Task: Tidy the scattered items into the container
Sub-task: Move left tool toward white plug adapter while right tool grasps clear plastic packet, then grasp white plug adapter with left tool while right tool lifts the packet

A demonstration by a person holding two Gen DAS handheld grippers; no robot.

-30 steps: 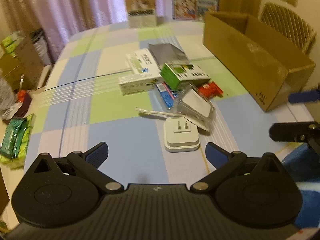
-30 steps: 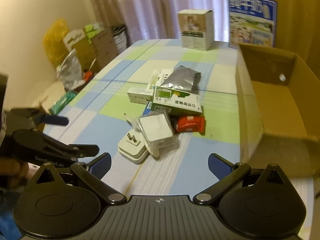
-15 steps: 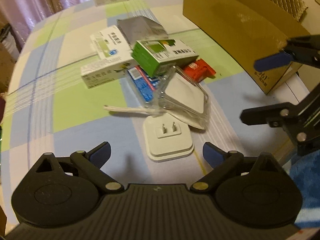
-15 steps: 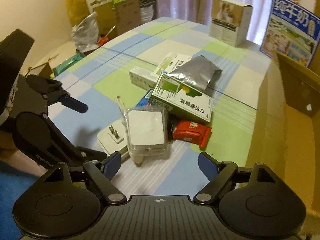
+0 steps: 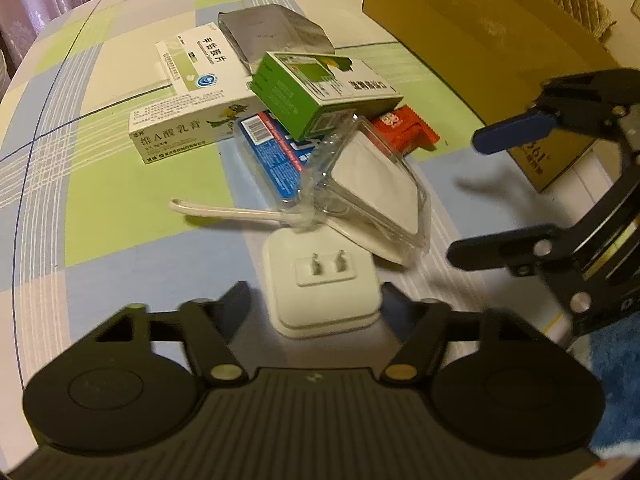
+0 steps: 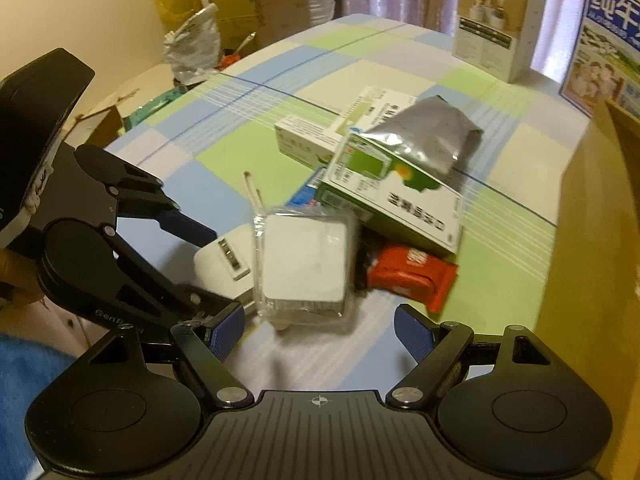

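A white plug adapter (image 5: 320,284) lies prongs-up at the near edge of the pile. My left gripper (image 5: 314,304) straddles it, jaws closing, fingertips just beside its two sides with a thin gap. A clear plastic pack with a white block inside (image 6: 304,264) leans on the adapter. My right gripper (image 6: 320,336) stands open just short of that pack, nothing pressed between its pads. Behind lie a green box (image 5: 320,92), a red snack pack (image 5: 404,132), a silver pouch (image 5: 272,36) and a blue packet (image 5: 272,152). The open cardboard box (image 5: 460,28) stands to the right.
Two white medicine boxes (image 5: 188,128) and a thin white spoon (image 5: 224,210) lie left of the pile. A tall carton (image 6: 496,24) and a milk carton (image 6: 604,40) stand at the table's far end. Bags and boxes (image 6: 192,48) crowd the floor beyond the left edge.
Both grippers came down and forward to the pile. The left jaws narrowed around the plug adapter. The right jaws narrowed a little and now face the clear pack.
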